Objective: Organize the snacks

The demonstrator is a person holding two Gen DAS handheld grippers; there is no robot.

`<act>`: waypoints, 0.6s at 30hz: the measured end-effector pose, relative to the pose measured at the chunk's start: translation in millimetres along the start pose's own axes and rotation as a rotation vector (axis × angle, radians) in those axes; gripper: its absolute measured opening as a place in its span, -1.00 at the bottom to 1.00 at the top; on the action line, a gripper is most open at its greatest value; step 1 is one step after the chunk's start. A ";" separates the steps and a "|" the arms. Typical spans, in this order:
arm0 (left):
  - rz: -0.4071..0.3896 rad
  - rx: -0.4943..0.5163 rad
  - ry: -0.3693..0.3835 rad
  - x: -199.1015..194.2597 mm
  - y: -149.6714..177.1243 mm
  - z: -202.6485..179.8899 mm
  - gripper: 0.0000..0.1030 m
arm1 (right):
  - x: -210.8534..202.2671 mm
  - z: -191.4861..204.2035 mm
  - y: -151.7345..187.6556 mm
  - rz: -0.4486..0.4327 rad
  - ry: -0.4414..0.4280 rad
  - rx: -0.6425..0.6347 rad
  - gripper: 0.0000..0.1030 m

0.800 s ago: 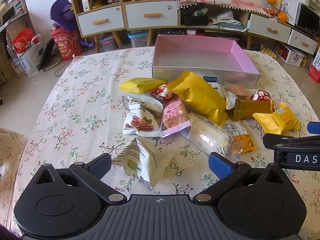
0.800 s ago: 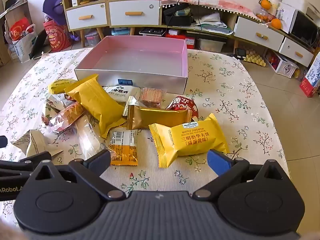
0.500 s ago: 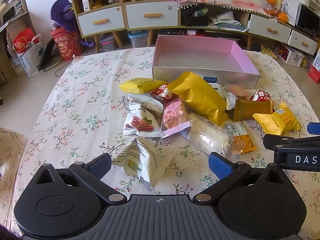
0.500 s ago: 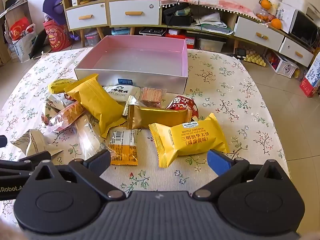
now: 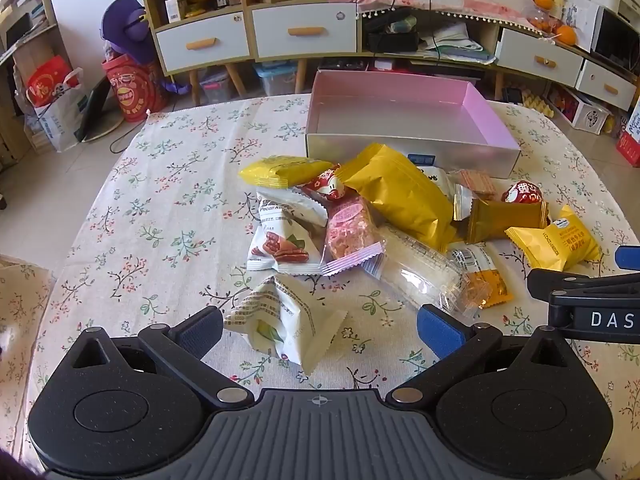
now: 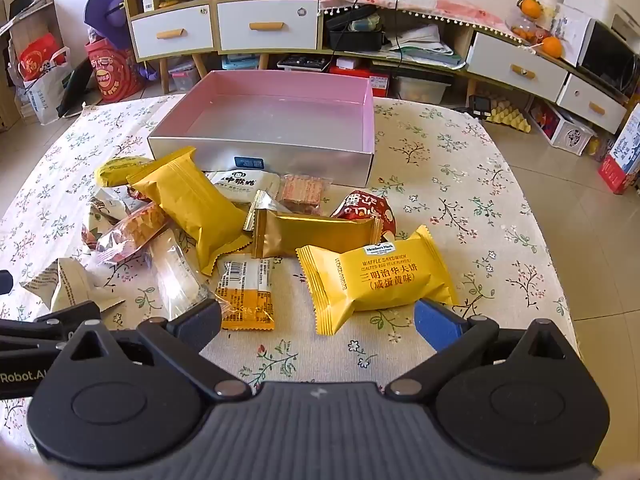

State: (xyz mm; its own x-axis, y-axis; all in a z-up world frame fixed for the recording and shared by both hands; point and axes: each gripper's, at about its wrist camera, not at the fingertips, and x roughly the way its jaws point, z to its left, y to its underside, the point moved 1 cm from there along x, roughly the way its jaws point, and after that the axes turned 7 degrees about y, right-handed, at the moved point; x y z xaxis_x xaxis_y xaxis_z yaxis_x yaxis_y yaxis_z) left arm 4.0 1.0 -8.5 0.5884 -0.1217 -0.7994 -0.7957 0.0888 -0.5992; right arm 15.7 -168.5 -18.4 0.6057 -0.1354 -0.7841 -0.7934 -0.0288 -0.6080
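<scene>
Bright daylight, soft shadows, sharp focus, strong fisheye bending toward the edges.

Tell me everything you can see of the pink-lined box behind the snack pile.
The shallow rectangular cardboard box has silver outer walls, a pink lining, and a small blue label on its near wall. It is open-topped, empty, and sits flat on the floral tablecloth. The big yellow snack packet reaches up against its near wall.

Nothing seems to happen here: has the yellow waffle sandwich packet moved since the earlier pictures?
No. The yellow waffle sandwich packet lies in the same spot, in front of the gold bar packet.
</scene>
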 end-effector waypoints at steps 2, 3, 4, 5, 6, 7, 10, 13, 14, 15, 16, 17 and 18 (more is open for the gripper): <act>0.000 0.000 0.000 0.0 -0.2 -0.1 1.00 | -0.1 -0.2 0.3 0.000 0.001 0.001 1.00; 0.000 0.000 0.000 -0.1 -0.1 0.0 1.00 | 0.0 -0.6 1.2 0.000 0.001 0.001 1.00; 0.000 0.000 0.000 -0.1 -0.2 0.0 1.00 | 0.0 -1.0 1.7 0.001 0.001 0.002 1.00; 0.000 0.000 0.000 -0.1 -0.2 0.0 1.00 | 0.7 -1.2 2.4 0.001 0.001 0.002 1.00; 0.000 0.000 0.000 -0.1 -0.2 0.0 1.00 | 0.7 -1.1 2.3 0.001 0.001 0.002 1.00; 0.000 0.000 -0.001 -0.2 0.1 0.3 1.00 | 0.7 -1.3 2.4 0.002 0.001 0.001 1.00; 0.002 0.001 -0.002 2.3 -0.8 0.5 1.00 | 0.7 -1.7 2.9 0.002 0.001 0.001 1.00; 0.000 -0.003 -0.003 1.5 -3.7 5.2 1.00 | 0.8 -1.2 2.3 0.002 0.002 0.000 1.00; -0.001 -0.004 -0.003 1.6 -5.1 8.1 1.00 | 1.2 -1.6 2.4 0.003 0.002 -0.001 1.00; -0.002 -0.006 -0.002 1.9 -6.1 10.8 1.00 | 1.7 -2.6 3.0 0.003 0.002 -0.001 1.00; -0.003 -0.007 0.003 2.5 -6.9 13.5 1.00 | 2.8 -2.8 3.1 0.005 0.002 -0.002 1.00; -0.001 -0.005 0.011 3.3 -7.2 15.7 1.00 | 4.4 -3.2 3.1 0.008 -0.001 -0.003 1.00; 0.002 0.000 0.018 4.6 -7.4 17.9 1.00 | 5.7 -2.9 2.4 0.013 -0.004 -0.003 1.00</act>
State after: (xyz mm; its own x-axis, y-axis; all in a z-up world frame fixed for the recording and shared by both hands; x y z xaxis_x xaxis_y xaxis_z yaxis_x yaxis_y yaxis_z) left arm 15.2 17.5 -8.5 0.5843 -0.1390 -0.7996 -0.7967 0.0891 -0.5977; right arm 17.1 -172.2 -24.0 0.5959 -0.1314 -0.7922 -0.8012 -0.0299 -0.5977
